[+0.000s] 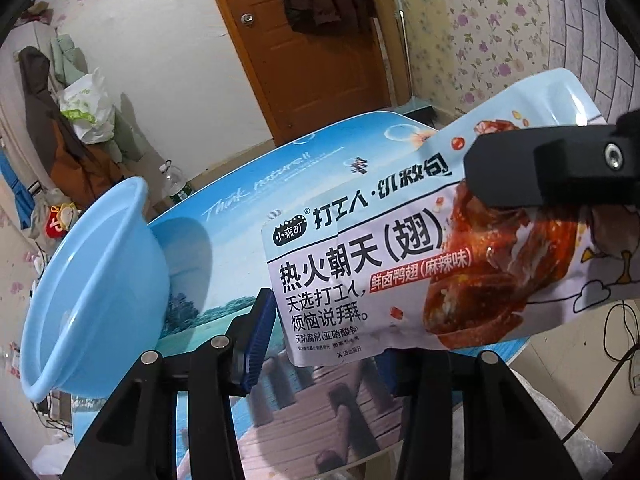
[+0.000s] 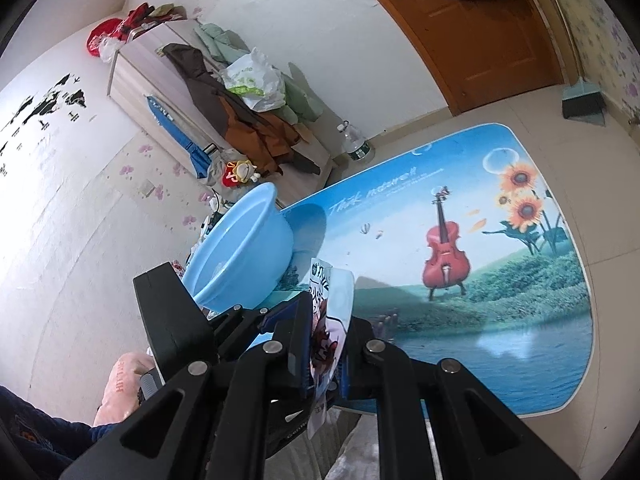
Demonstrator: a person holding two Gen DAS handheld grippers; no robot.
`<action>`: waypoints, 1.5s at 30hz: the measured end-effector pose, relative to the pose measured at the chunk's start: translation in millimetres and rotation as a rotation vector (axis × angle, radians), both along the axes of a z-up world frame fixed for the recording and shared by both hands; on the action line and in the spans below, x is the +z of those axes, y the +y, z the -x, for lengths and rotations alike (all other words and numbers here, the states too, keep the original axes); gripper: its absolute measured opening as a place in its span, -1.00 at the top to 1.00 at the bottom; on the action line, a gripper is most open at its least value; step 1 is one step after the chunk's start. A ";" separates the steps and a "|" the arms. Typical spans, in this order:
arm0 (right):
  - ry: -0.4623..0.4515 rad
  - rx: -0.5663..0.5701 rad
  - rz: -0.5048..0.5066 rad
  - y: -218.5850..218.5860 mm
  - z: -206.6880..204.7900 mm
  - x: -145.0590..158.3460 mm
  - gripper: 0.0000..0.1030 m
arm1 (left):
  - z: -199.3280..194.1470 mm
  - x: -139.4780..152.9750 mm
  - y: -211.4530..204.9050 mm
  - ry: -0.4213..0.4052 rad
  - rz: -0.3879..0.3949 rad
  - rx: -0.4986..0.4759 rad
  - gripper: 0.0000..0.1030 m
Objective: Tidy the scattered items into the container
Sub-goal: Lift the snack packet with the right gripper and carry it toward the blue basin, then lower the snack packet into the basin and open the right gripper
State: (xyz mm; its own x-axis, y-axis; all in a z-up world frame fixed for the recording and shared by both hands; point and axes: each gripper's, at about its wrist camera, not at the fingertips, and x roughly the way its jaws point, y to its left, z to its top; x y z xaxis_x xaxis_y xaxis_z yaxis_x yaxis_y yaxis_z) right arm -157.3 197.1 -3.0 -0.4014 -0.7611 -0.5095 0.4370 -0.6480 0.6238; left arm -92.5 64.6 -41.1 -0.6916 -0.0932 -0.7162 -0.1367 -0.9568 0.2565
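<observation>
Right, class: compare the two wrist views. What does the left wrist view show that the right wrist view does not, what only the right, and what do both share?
Only the left wrist view: the snack packet face-on, its print readable.

Only the right wrist view: the right gripper shut on the packet seen edge-on, the violin picture and sunflowers printed on the table, and a dustpan by the wall.

Both: the blue basin, the printed table, the door and the water bottle.
</observation>
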 end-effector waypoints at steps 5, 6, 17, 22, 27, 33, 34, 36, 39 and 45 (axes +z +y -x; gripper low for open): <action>0.021 0.028 -0.006 -13.8 -8.6 11.5 0.78 | -13.4 7.2 -10.8 0.022 -0.010 0.027 0.17; 0.026 0.033 -0.008 -17.2 -10.0 14.3 0.79 | -15.2 9.1 -13.5 0.027 -0.013 0.031 0.17; 0.110 0.068 -0.018 -47.2 -34.6 57.0 0.79 | -45.1 47.0 -36.9 0.081 -0.062 0.072 0.18; 0.144 0.098 -0.027 -66.3 -42.0 76.3 0.78 | -57.0 64.8 -53.7 0.111 -0.064 0.099 0.18; 0.205 0.136 -0.036 -89.4 -51.5 105.4 0.78 | -65.2 86.9 -72.9 0.166 -0.067 0.132 0.18; 0.242 0.181 -0.041 -121.3 -53.2 123.4 0.80 | -62.1 100.9 -110.1 0.187 -0.068 0.180 0.18; 0.244 0.193 -0.043 -128.6 -52.7 124.5 0.80 | -61.2 101.7 -117.6 0.192 -0.067 0.192 0.18; 0.248 0.217 -0.050 -142.3 -52.0 126.7 0.80 | -58.3 101.4 -131.7 0.192 -0.070 0.210 0.18; 0.247 0.251 -0.059 -163.4 -47.3 127.2 0.81 | -49.3 98.5 -156.0 0.185 -0.075 0.246 0.18; 0.232 0.311 -0.059 -204.6 -30.6 115.6 0.81 | -44.9 87.5 -193.4 0.155 -0.080 0.329 0.18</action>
